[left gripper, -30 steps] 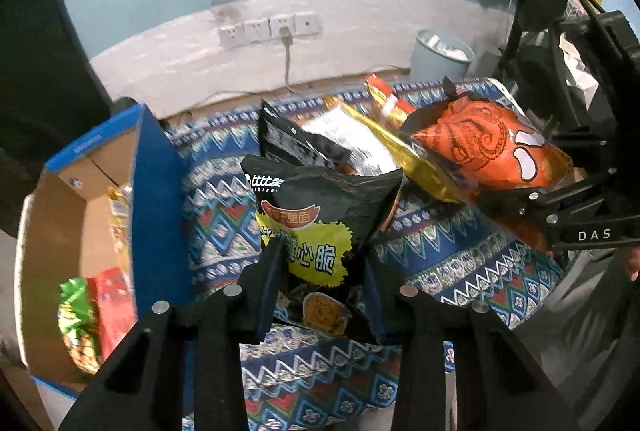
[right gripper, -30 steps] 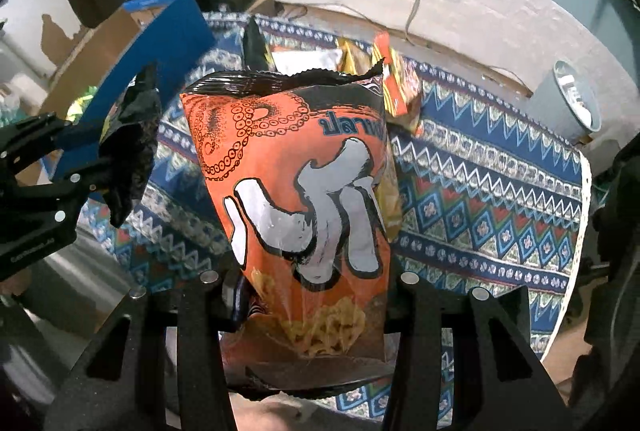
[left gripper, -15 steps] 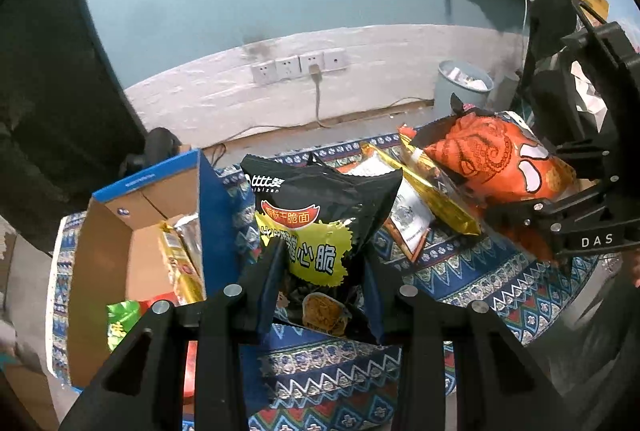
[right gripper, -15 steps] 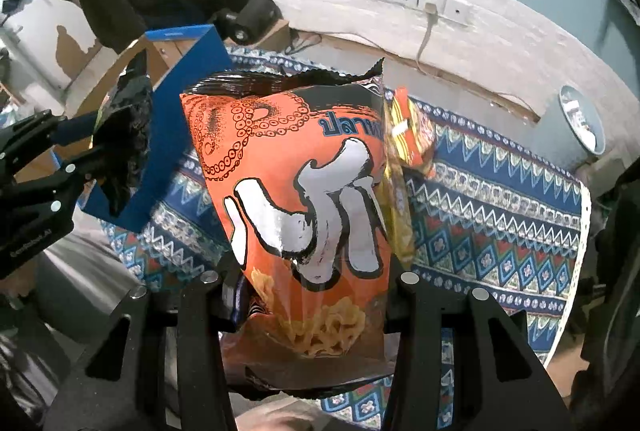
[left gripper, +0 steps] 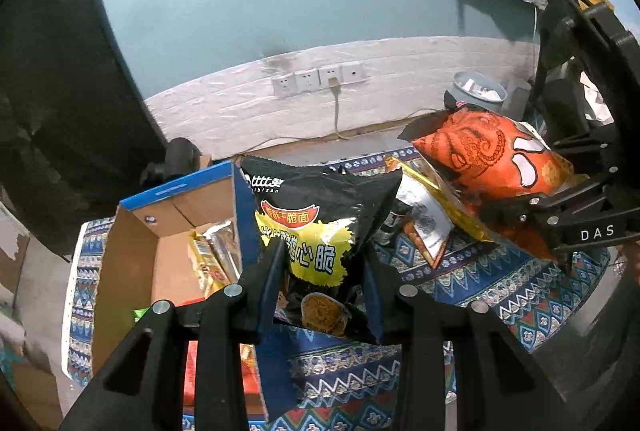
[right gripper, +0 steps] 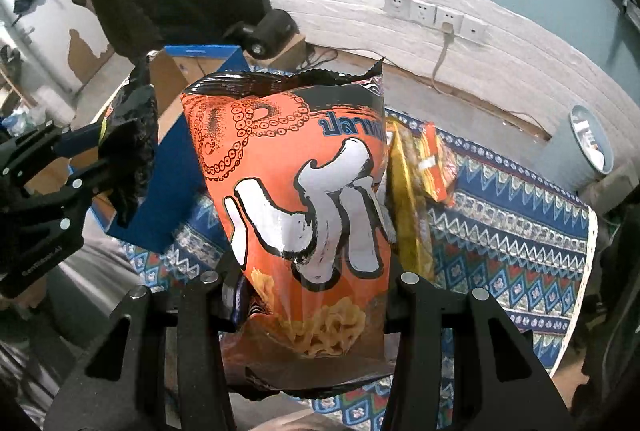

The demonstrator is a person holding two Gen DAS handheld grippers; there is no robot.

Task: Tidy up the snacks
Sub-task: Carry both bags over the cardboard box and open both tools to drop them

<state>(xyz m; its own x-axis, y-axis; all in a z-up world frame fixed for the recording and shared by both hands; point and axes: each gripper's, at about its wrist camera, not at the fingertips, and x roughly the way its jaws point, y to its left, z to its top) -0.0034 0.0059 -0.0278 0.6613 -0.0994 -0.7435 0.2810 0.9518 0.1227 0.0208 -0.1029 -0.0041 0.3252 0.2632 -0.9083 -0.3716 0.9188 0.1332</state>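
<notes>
Fingers of both grippers are clamping snack bags: left gripper (left gripper: 324, 271) carrying its black noodle-snack bag (left gripper: 316, 227) closer to the cardboard box (left gripper: 132, 243) at nine o'clock, right gripper (right gripper: 308, 295) lifting the orange squid-snack bag (right gripper: 304, 191).

wall sockets (left gripper: 318, 83); plugged cable (left gripper: 336, 111) | bin (left gripper: 478, 93) | patterned cloth (right gripper: 512, 215)

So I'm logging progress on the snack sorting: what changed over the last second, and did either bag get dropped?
Both grippers rose, tilting up from the patterned cloth; more wall shows and the cardboard box sits nearer centre. Nothing was let go. The left gripper stays shut on the black snack bag, the right gripper on the orange snack bag. The loose packets still lie on the cloth.
</notes>
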